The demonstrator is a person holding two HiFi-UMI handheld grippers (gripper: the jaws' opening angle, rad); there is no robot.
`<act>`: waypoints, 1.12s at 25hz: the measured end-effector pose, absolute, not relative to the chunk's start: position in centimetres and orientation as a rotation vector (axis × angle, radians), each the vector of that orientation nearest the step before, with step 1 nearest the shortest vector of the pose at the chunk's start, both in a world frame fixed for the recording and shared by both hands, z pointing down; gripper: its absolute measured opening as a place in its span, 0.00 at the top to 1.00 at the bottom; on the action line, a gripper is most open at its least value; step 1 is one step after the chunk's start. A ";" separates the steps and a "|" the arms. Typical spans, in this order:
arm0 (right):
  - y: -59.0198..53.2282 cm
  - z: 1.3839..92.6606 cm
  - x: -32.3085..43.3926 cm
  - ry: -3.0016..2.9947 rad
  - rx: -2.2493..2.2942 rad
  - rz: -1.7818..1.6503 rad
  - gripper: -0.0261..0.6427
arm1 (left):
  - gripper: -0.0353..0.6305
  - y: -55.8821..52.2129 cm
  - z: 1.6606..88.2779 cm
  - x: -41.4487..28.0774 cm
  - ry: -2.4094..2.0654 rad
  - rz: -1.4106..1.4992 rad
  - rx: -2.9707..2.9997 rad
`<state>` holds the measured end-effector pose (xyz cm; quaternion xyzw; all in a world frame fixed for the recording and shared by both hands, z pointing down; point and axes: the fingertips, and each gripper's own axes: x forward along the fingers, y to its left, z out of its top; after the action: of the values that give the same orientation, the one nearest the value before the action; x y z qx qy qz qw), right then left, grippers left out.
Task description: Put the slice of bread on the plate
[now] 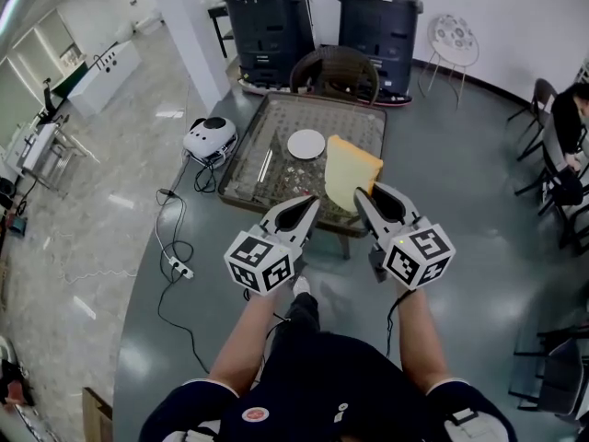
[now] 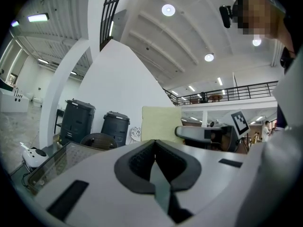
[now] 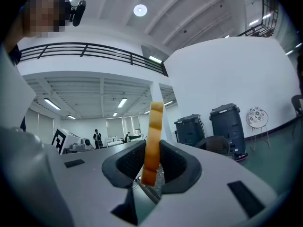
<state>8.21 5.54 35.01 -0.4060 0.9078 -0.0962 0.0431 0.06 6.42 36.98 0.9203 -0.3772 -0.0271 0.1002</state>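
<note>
A pale slice of bread (image 1: 352, 173) stands upright on edge in my right gripper (image 1: 361, 195), which is shut on its lower edge. In the right gripper view the bread (image 3: 152, 136) shows crust-on between the two dark pads of the right gripper (image 3: 151, 150). It hangs over the near right part of the table (image 1: 247, 159). A small white plate (image 1: 306, 144) lies on the table, just left of and beyond the bread. My left gripper (image 1: 314, 203) is held level beside the right one, shut with nothing in it (image 2: 154, 143). The left gripper view also catches the bread (image 2: 161, 122).
Two dark wheeled bins (image 1: 270, 21) and a wicker chair (image 1: 334, 70) stand behind the table. A white appliance (image 1: 210, 136) and a power strip (image 1: 179, 267) lie on the floor at left. A thin utensil (image 1: 266, 164) rests on the table. A person (image 1: 572, 109) sits far right.
</note>
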 end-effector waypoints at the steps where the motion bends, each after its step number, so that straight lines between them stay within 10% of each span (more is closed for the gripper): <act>1: 4.6 35.1 7.9 2.778 -1.246 -0.301 0.82 | 0.94 5.5 37.0 -0.2 -1.110 -0.082 2.718; 28: -14.8 35.5 0.6 2.777 -1.336 -0.401 0.82 | 0.94 -14.6 36.7 -6.9 -0.960 -0.096 2.730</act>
<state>0.60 -14.82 35.50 -0.4299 0.8935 -0.1289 0.0170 -6.91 -14.57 36.72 0.9358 -0.3289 -0.0329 0.1227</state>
